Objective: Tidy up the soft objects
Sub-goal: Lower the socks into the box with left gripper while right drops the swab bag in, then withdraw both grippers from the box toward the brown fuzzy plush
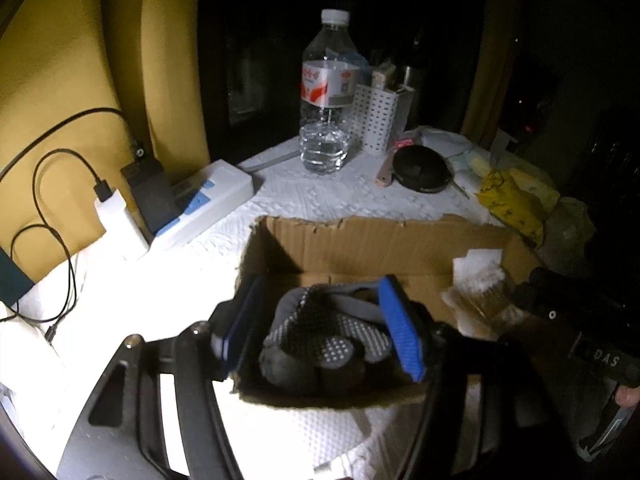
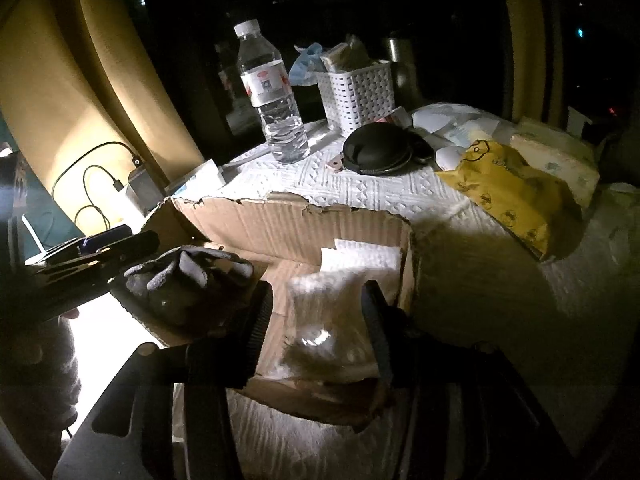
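An open cardboard box (image 1: 360, 240) sits on the white-covered table; it also shows in the right wrist view (image 2: 288, 224). My left gripper (image 1: 320, 328) has blue pads and holds a bundle of grey dotted gloves (image 1: 320, 332) over the box's left part; the gloves also show in the right wrist view (image 2: 184, 280). My right gripper (image 2: 320, 328) is shut on a clear bag of white soft material (image 2: 328, 320) over the box's right part. The bag also shows in the left wrist view (image 1: 476, 296).
A water bottle (image 1: 326, 96), a white perforated basket (image 1: 378, 116), a black round case (image 1: 420, 168) and a yellow pouch (image 1: 512, 200) stand behind the box. A power strip (image 1: 200, 204) with chargers and cables lies at left by the yellow curtain.
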`<state>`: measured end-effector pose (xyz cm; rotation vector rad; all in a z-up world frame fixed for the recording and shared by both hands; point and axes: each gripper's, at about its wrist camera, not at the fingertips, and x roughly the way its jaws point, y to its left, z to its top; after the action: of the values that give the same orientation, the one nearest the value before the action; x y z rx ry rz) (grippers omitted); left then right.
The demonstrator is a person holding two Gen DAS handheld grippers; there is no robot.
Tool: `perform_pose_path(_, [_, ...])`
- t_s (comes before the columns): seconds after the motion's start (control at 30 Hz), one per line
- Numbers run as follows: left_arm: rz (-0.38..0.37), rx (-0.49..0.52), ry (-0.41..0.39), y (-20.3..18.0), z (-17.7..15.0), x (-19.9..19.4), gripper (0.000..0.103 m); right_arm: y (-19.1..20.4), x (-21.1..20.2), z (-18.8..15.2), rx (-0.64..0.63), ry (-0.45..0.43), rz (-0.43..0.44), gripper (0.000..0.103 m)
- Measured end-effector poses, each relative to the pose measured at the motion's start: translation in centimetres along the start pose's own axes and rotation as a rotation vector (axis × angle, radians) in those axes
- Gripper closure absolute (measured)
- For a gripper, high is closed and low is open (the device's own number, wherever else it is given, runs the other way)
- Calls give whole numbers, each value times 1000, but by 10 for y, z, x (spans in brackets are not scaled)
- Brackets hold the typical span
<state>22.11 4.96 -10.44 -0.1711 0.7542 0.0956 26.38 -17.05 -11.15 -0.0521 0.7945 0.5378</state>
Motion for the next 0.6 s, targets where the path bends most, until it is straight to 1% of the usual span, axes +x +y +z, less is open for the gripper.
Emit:
perform_pose_path(0.27, [-19, 10, -10, -1, -5, -17, 39, 7, -17, -6, -4, -10, -8, 54])
perform_pose_path(0.6, [-51, 18, -11, -7, -23, -41, 39, 17, -42, -20, -4, -23, -15, 54])
